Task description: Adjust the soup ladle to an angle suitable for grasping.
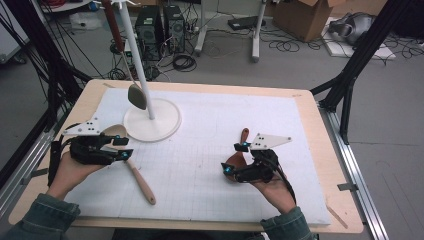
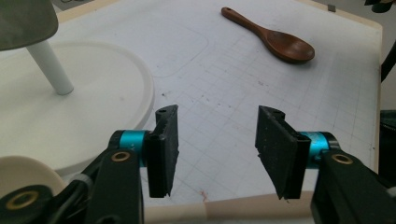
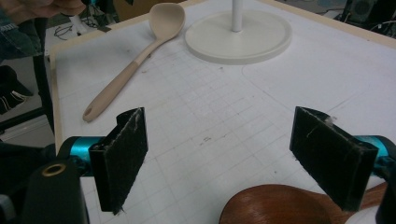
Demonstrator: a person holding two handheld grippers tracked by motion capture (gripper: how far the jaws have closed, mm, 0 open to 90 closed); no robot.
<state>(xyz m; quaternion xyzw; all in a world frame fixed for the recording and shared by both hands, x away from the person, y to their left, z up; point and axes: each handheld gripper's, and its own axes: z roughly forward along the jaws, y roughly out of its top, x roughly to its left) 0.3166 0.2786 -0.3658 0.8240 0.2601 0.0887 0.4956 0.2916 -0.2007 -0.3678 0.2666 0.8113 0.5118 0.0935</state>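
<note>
A beige spoon (image 1: pixel 140 181) lies on the white mat (image 1: pixel 210 130), its bowl near the stand. My left gripper (image 1: pixel 119 146) hovers low over the spoon's neck with its jaws open. In the left gripper view the pale handle (image 2: pixel 233 211) runs crosswise just beneath the left gripper (image 2: pixel 212 149), and no pad touches it. A dark brown wooden spoon (image 1: pixel 243 136) lies at the right. My right gripper (image 1: pixel 235 158) is open over its bowl. The brown bowl (image 3: pixel 275 206) shows below the wide jaws of the right gripper (image 3: pixel 233 158).
A white stand with a round base (image 1: pixel 165 122) and a pole (image 1: pixel 137 55) rises at the back left of the mat. A grey spoon (image 1: pixel 137 96) with a brown handle hangs from it. The wooden table edge (image 1: pixel 320 130) frames the mat, with cables and boxes on the floor beyond.
</note>
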